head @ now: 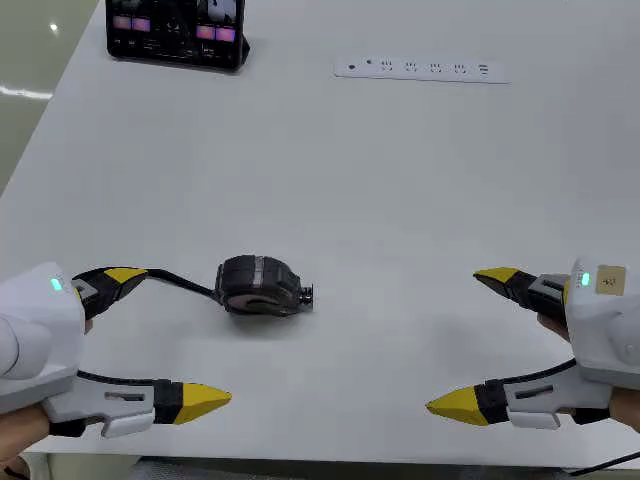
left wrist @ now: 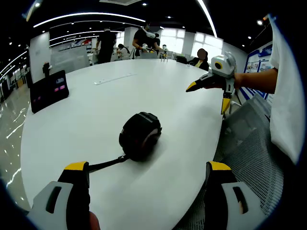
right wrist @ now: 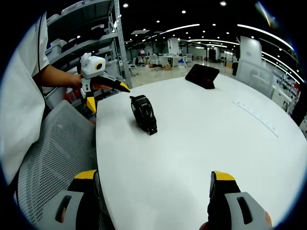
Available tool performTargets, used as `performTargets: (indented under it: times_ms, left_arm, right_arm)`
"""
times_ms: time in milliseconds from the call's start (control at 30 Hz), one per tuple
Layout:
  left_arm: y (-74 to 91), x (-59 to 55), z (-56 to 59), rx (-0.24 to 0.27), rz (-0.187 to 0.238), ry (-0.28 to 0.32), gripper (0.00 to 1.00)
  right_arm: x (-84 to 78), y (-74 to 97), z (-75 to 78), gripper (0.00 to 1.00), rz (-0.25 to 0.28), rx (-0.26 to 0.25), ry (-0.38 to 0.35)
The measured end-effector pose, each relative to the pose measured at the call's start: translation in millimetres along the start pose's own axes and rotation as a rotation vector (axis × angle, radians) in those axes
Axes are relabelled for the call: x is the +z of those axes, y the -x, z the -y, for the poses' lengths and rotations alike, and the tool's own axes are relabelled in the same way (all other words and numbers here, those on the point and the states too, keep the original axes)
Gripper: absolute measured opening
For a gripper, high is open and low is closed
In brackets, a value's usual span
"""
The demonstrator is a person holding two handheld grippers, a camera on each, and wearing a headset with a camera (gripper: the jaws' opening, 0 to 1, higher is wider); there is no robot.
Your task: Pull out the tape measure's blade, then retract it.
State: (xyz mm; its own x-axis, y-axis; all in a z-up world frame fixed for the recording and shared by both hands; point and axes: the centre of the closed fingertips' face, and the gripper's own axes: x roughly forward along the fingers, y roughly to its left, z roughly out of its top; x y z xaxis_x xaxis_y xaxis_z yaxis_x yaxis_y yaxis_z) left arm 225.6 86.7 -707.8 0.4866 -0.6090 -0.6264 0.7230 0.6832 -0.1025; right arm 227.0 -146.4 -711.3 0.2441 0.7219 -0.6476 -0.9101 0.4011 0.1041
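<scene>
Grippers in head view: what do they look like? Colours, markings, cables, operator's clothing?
The left gripper and right gripper match: white bodies, each with a green light, black jaws ending in pointed yellow tips. The right one carries a small tan sticker. A black cable runs below it. The person wears a white short sleeve.

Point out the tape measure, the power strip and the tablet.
tape measure [head: 258, 285], head view, middle of its dark case.
power strip [head: 420, 69], head view, middle of its white body.
tablet [head: 176, 26], head view, middle of its screen.
</scene>
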Motion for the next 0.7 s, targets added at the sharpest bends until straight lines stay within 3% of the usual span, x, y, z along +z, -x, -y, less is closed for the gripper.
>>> performTargets:
  times_ms: [700]
  left_arm:
    - [-4.9,0.4,-3.9,-0.012,-0.002,-0.014,0.99]
  right_arm:
    - [1.2,-5.1,-1.4,0.93,0.009,0.029,-0.005]
